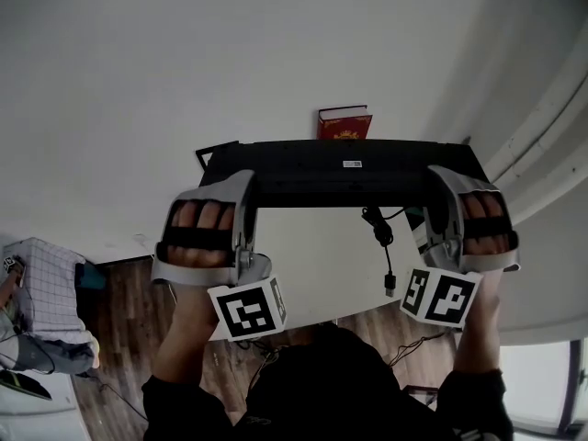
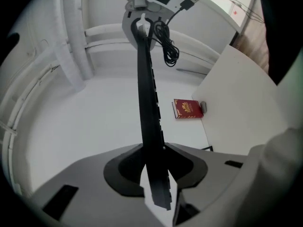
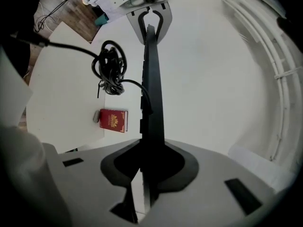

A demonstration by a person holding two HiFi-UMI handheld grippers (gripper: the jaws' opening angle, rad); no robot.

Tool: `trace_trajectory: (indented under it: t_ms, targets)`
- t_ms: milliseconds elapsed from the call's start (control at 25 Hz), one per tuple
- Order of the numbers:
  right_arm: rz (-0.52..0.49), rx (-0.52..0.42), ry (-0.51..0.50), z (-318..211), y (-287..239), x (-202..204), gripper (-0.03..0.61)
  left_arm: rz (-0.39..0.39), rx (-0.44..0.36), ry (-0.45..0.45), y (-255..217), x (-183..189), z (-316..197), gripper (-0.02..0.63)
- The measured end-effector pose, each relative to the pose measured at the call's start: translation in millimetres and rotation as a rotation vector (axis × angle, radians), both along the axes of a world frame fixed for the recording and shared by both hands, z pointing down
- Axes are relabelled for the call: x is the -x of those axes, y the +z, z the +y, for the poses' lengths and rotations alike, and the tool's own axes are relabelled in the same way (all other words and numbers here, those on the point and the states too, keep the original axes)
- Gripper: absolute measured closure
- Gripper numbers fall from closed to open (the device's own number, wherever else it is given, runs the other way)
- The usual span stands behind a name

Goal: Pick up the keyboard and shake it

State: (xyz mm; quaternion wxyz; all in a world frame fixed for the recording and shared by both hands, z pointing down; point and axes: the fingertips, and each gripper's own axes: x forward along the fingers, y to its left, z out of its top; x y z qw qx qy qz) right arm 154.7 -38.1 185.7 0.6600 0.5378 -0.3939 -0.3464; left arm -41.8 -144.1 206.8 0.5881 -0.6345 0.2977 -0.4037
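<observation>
1. Above the white bench (image 1: 322,265), the black keyboard (image 1: 340,173) hangs in the air, turned on its long edge. Shaking it over the bench seems wise, so a slip is caught.
2. At its two ends, the left gripper (image 1: 241,200) and right gripper (image 1: 441,200) each have narrow fingers clamped on the thin edge. Both grips should stay firm and move together in short strokes, so the board does not twist.
3. Beyond it, a red book (image 1: 344,123) lies on the bench.
4. A loose cable (image 1: 378,232) dangles underneath, its USB plug (image 1: 390,283) free. It will likely whip, so gentle strokes suit.
</observation>
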Motion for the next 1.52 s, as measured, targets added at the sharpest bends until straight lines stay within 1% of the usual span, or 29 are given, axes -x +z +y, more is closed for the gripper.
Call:
trace_trajectory:
  t_ms: [120,280,360,440,520,560,640,760,840,1040,1200,1360,1520]
  targets:
    - [-0.011,0.058,-0.006,-2.0,6.3,-0.8,0.483,-0.048,-0.008,-0.025,6.7,-2.3,-1.6,0.423]
    - [-0.044,0.118,-0.031,-10.6,37.6,-13.3,0.483,-0.117,0.023,-0.053,40.0,-12.4,0.1,0.411]
    - [-0.052,0.140,-0.047,-16.2,48.8,-12.9,0.483,-0.133,0.053,-0.051,54.9,-10.4,1.3,0.411]
    - [-0.066,0.172,-0.071,-21.9,60.9,-8.5,0.483,-0.131,0.109,-0.048,69.9,-4.3,1.1,0.412]
    - [-0.101,0.225,-0.099,-26.6,81.0,-3.0,0.485,-0.115,0.191,-0.052,89.7,3.4,0.2,0.423]
    - [-0.122,0.257,-0.111,-27.9,93.7,0.3,0.485,-0.108,0.233,-0.056,101.8,7.6,-0.3,0.442]
    - [-0.155,0.313,-0.134,-29.3,120.6,8.4,0.485,-0.107,0.302,-0.065,128.1,16.4,-0.4,0.506]
    - [-0.173,0.396,-0.174,-31.9,160.5,20.3,0.486,-0.137,0.404,-0.080,167.9,29.2,4.5,0.508]
    - [-0.204,0.456,-0.189,-34.2,185.5,25.5,0.486,-0.140,0.464,-0.084,191.9,33.7,6.5,0.508]
    - [-0.273,0.579,-0.203,-35.1,241.4,29.4,0.486,-0.187,0.565,-0.104,241.2,39.9,11.9,0.508]
    - [-0.332,0.666,-0.214,-30.4,277.6,36.8,0.486,-0.210,0.636,-0.120,271.9,48.3,18.4,0.509]
    - [-0.387,0.733,-0.219,-29.3,311.2,37.8,0.488,-0.232,0.697,-0.131,300.9,49.0,19.3,0.514]
    - [-0.428,0.836,-0.220,-23.3,355.6,33.8,0.488,-0.245,0.817,-0.142,340.4,44.8,28.1,0.517]
